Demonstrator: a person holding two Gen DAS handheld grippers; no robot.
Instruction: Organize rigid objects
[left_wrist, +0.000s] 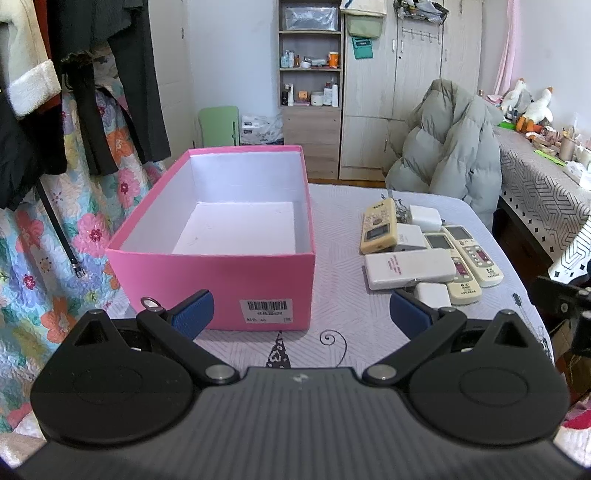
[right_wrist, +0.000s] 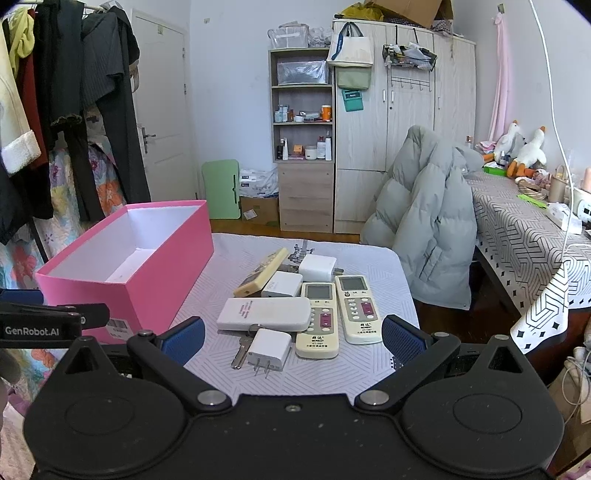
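Note:
An empty pink box (left_wrist: 221, 280) (right_wrist: 147, 269) with a white inside stands on the left of the small table. To its right lies a cluster of remotes and chargers: a long white remote (right_wrist: 264, 314) (left_wrist: 410, 267), two cream remotes (right_wrist: 319, 317) (right_wrist: 360, 308), a yellowish remote (right_wrist: 262, 273) (left_wrist: 378, 225), white plug adapters (right_wrist: 267, 349) (right_wrist: 317, 268) and a key (right_wrist: 242, 350). My left gripper (left_wrist: 301, 314) is open just in front of the box. My right gripper (right_wrist: 293, 341) is open around the near adapter, above the table.
The table wears a pale patterned cloth (right_wrist: 332, 369). A grey puffer jacket (right_wrist: 424, 229) drapes a chair behind it. Hanging clothes (left_wrist: 55, 92) crowd the left side. A second table with a geometric cloth (right_wrist: 524, 236) stands at right. Shelves and a wardrobe (right_wrist: 369, 147) line the back wall.

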